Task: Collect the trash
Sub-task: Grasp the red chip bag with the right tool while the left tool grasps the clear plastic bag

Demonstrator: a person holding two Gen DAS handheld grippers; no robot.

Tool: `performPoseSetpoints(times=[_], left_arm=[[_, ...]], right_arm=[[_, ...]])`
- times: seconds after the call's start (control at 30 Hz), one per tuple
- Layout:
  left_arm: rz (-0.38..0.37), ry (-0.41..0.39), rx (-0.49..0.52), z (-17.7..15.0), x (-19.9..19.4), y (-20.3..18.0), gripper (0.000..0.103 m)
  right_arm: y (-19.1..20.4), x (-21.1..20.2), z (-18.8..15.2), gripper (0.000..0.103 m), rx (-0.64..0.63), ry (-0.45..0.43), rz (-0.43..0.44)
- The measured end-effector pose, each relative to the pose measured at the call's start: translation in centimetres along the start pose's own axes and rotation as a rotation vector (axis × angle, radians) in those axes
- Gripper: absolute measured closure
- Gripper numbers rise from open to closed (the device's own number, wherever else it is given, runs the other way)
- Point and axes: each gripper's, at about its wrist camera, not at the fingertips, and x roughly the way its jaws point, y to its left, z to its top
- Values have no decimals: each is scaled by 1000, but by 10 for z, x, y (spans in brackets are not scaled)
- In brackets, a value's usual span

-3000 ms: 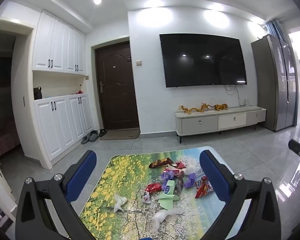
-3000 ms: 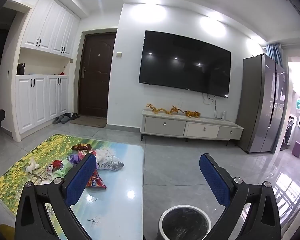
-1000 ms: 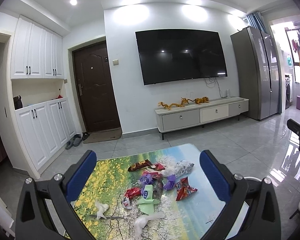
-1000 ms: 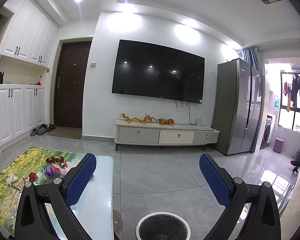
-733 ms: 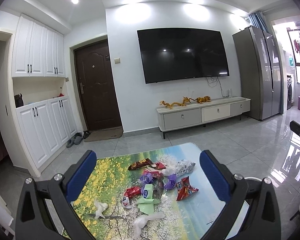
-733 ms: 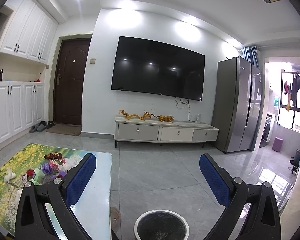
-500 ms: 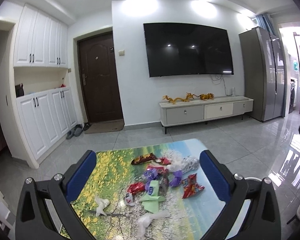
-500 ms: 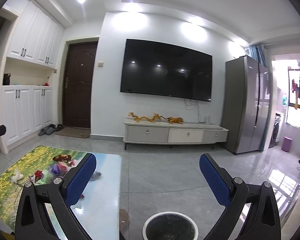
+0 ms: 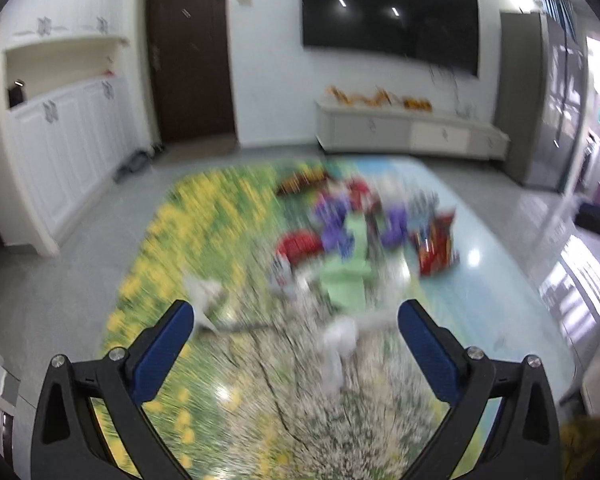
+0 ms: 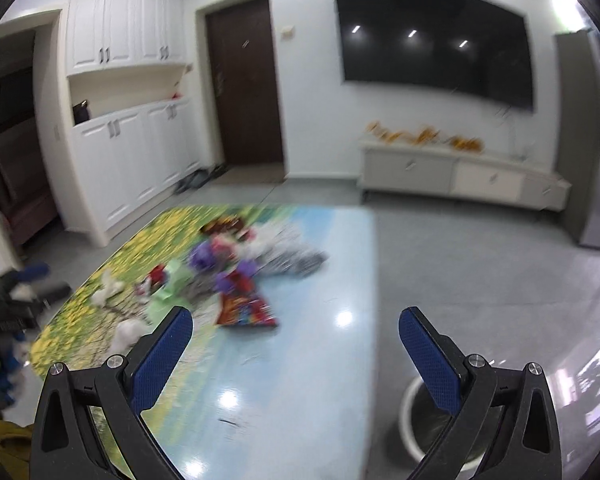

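Note:
A pile of trash lies mid-table: a red snack wrapper [image 9: 434,246], purple wrappers [image 9: 332,224], green paper [image 9: 346,276] and white tissue wads [image 9: 340,336]. Both views are motion-blurred. My left gripper [image 9: 296,320] is open and empty, above the near part of the flower-printed table [image 9: 172,248], with a tissue wad just ahead. My right gripper [image 10: 296,326] is open and empty over the table's right edge; the red wrapper [image 10: 246,308] lies ahead on the left. A white round bin [image 10: 440,426] stands on the floor, below right of the table.
A white TV cabinet [image 10: 460,178] stands against the far wall under a black TV [image 10: 432,40]. A dark door [image 9: 192,68] and white cupboards [image 9: 64,136] are at the left. A grey fridge [image 9: 540,100] is at the right. Grey tile floor surrounds the table.
Both grippers have tilted down and moved closer to the table; the trash pile now looks larger. The right view has swung left, taking in more of the table. Both stay open.

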Motion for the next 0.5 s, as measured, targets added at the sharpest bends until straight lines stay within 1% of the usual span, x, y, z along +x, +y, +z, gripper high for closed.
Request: performPoseSetpoints(times=[0.03,0.07,0.13,0.27,0.33,0.37,0.43,0.47,0.5], left_arm=[[-24,33,13,-4,11,-4,6],[-42,53,22,-6,19,-7,9],[-80,90,32,-8,36,-12,12],[-121,140,48,-8,62,-17,22],[-133,170,50,-9,77,-17,28],[-136,180,49,-10,81,-16,34],[-148,209,40,-12,89,-14,42],[-152,218,37,-14,92,-14,50],[-157,229,33,-15,94,-14,57]], right_arm=[[4,17,2,0,1,36,40],[5,27,3,0,3,59,66],[10,50,3,0,2,112,110],[26,91,8,1,-21,183,175],[32,113,9,9,-34,216,204],[33,123,9,12,-36,230,212],[35,144,10,23,-40,257,222],[36,152,9,27,-42,272,228],[36,159,8,34,-45,283,232]])
